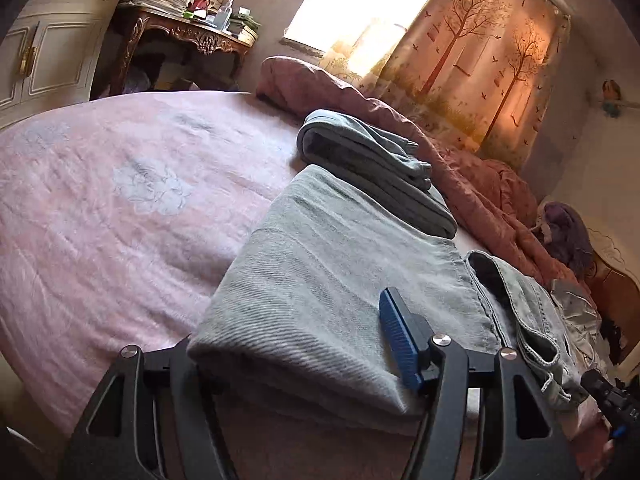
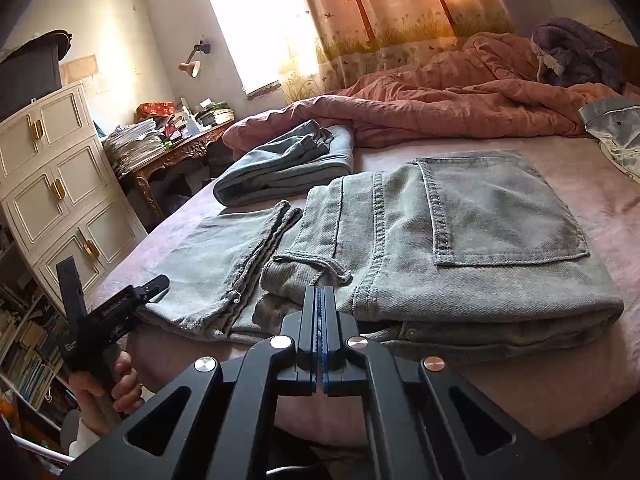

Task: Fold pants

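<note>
The right gripper (image 2: 320,312) sits nearest the lens, its jaws pressed fully together with nothing visible between the blue pads, its tips just short of the near edge of the grey jeans (image 2: 460,240). The jeans lie on the bed (image 2: 600,208) directly ahead of it, folded over so the seat with its back pocket (image 2: 500,216) faces up ahead and to its right, while the leg ends (image 2: 224,272) reach out flat to its left. The left gripper (image 2: 116,300), held in a hand (image 2: 116,384), stands part open at that far left edge; in its own view the folded denim (image 1: 320,280) lies between its fingers, one blue pad (image 1: 400,340) standing clear on top of the cloth, so it seems to grip nothing, though the other finger is hidden under the fabric.

My reading is that a lengthwise fold is done and the leg section has yet to be brought over the seat. That next move would call for the left gripper to close on the hem and carry it across toward the pocket, with the right steadying the waist. A second, bluer pair of folded jeans (image 2: 288,160) rests beyond, ahead and left of the right gripper, against a rumpled pink duvet (image 2: 440,92).
</note>
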Demonstrator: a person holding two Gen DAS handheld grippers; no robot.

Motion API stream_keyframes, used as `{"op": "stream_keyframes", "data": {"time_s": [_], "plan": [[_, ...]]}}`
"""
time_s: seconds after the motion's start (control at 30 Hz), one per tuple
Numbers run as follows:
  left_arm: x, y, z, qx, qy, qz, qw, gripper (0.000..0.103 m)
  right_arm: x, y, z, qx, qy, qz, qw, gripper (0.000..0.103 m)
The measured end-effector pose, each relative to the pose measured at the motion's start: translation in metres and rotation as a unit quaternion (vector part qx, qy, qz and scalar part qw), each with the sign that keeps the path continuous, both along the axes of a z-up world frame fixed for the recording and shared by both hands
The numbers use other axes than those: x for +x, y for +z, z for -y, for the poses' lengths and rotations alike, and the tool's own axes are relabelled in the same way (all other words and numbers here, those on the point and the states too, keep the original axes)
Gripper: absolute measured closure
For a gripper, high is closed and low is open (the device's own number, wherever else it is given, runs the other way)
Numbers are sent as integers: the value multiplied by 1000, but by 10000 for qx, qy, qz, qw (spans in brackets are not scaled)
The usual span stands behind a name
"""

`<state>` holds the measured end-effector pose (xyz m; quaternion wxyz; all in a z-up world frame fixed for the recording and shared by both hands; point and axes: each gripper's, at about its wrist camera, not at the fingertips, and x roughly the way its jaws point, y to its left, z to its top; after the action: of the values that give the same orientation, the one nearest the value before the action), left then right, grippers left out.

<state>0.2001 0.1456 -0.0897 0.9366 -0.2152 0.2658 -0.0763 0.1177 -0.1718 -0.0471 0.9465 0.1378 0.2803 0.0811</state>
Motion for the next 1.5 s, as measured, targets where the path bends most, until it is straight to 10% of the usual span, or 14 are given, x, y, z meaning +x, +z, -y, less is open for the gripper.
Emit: {"op": "stream_keyframes", "data": {"time_s": [0.13, 0.23, 0.33, 0.67, 0.97, 1.33, 1.5], "plan": [[9, 0, -1, -314, 79, 145, 9994, 37, 0, 0, 0, 11, 11, 2, 10000, 103], [16, -3, 5, -107, 184, 105, 9997, 90, 0, -1, 1, 15, -12, 4, 10000, 103], [12, 6, 8, 45, 188, 276, 9994, 96, -1, -2, 4, 47, -100, 2, 9999, 103], [1, 116, 92, 1251, -379, 1198, 9842, 96, -6, 6, 38, 287, -620, 91, 9976, 101], [-15, 175, 198, 1223, -1502, 1732, 9657, 97, -29, 25, 114, -215, -1636, 396, 9855, 101], [-25, 123, 338, 2680, -2366, 1519, 9215, 97, -52, 5, 200, -133, -2368, 161, 9713, 101], [-40, 96, 366, 2773, -2874, 1330, 9071, 96, -49, -2, 216, -85, -2409, 149, 9704, 101]]}}
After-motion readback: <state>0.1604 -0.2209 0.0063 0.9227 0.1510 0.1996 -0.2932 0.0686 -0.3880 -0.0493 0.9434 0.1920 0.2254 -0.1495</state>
